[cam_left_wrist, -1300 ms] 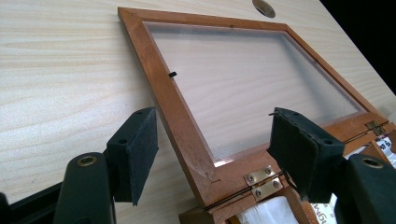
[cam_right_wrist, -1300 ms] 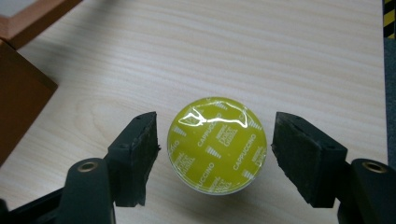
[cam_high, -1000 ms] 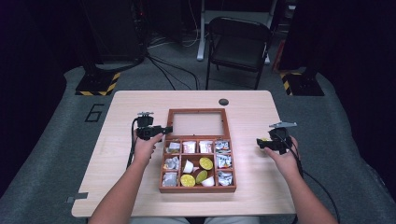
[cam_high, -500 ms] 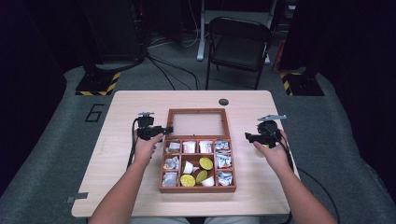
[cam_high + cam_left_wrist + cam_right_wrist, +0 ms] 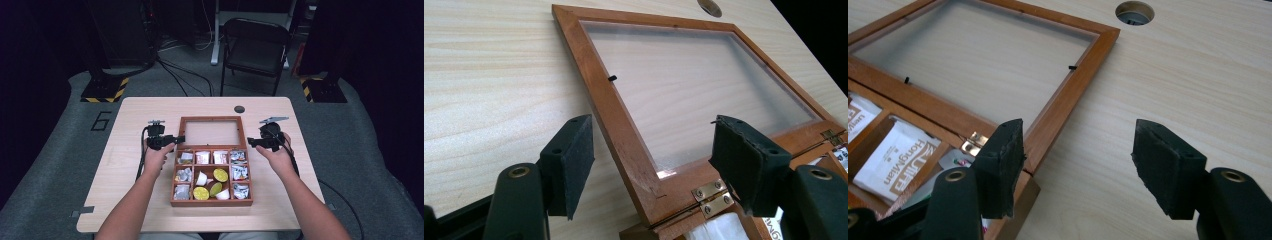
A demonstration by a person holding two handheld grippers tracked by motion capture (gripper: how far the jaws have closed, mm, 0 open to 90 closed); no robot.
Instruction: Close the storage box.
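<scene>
High view with both gripper views. A wooden box (image 5: pixel 211 175) sits at the centre of the frame on the surface (image 5: pixel 135 115), its compartments holding wrapped packets and small cups. Its glazed lid (image 5: pixel 213 132) lies folded back flat on the surface, just above the box in the picture, hinged along the shared edge; the lid's long axis runs left to right across the frame.

The left tongs (image 5: pixel 179 138) stand at the lid's lower left corner, jaws spread. In the left gripper view the left tongs (image 5: pixel 651 165) straddle the lid's side rail (image 5: pixel 616 117) near a brass hinge (image 5: pixel 711 197), neither pad touching the wood.

The right tongs (image 5: pixel 251 142) stand at the lid's lower right corner, also spread. In the right gripper view the right tongs (image 5: pixel 1078 165) have one pad at the outer side rail (image 5: pixel 1068 97) and the other over bare surface, so the rail lies toward the left of that frame.

Both tongs lie about equally near the lid; judged from this, the coming move turns on each pair closing across its side rail.

The surface is pale wood grain with a round cable hole (image 5: pixel 239 109) above the lid. Beyond, in the upper frame, a folding chair (image 5: pixel 255 47) stands on grey floor against dark surroundings.
</scene>
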